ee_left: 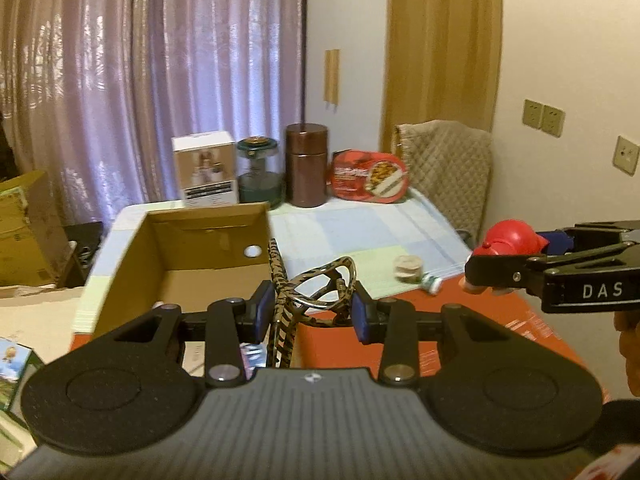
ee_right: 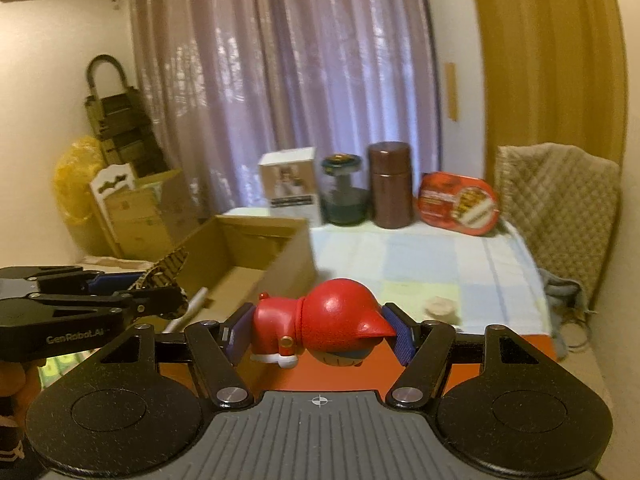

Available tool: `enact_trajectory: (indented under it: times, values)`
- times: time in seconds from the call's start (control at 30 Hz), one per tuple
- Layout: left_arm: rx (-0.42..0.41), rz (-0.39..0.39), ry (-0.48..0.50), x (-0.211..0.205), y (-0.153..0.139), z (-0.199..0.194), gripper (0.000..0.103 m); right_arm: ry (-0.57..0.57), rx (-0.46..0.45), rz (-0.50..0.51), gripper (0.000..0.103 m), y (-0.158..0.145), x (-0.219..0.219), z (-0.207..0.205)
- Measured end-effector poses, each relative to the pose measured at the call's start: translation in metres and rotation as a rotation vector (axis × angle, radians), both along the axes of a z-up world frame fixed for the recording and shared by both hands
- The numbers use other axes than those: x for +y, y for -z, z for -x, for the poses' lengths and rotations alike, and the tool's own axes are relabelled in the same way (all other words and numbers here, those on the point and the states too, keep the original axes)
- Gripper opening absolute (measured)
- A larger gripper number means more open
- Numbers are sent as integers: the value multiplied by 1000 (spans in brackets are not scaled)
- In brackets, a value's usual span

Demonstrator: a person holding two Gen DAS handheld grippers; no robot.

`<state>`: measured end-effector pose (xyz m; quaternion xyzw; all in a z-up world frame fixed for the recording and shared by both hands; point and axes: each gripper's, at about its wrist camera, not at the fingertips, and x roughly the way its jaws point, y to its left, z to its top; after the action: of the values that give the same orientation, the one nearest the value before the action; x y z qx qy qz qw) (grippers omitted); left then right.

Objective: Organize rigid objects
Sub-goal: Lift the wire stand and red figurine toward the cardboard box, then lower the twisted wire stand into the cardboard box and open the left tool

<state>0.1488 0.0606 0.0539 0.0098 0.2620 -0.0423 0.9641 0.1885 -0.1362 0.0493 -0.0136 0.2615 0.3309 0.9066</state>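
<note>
My left gripper (ee_left: 313,309) is shut on folded leopard-print glasses (ee_left: 316,288), held above the table just right of an open cardboard box (ee_left: 208,216). My right gripper (ee_right: 320,334) is shut on a red toy figurine (ee_right: 324,330) lying on its side between the blue pads. The figurine (ee_left: 510,238) and right gripper (ee_left: 476,270) also show at the right of the left wrist view. The left gripper (ee_right: 176,300) with the glasses (ee_right: 166,270) shows at the left of the right wrist view, beside the box (ee_right: 260,232).
On the checked tablecloth (ee_left: 360,232) lie a small beige round object (ee_left: 408,267) and a small white-green item (ee_left: 432,284). At the back stand a white carton (ee_left: 204,168), a green lantern (ee_left: 258,172), a brown canister (ee_left: 306,164) and a red tin (ee_left: 370,176). A red box (ee_left: 440,340) lies under the grippers.
</note>
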Motion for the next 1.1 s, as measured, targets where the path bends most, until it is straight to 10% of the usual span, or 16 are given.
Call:
enact_trajectory:
  times: [1.1]
  values:
    - [79,-29,-115,106,9,4,34,-121,68,-38,65,53,102,0]
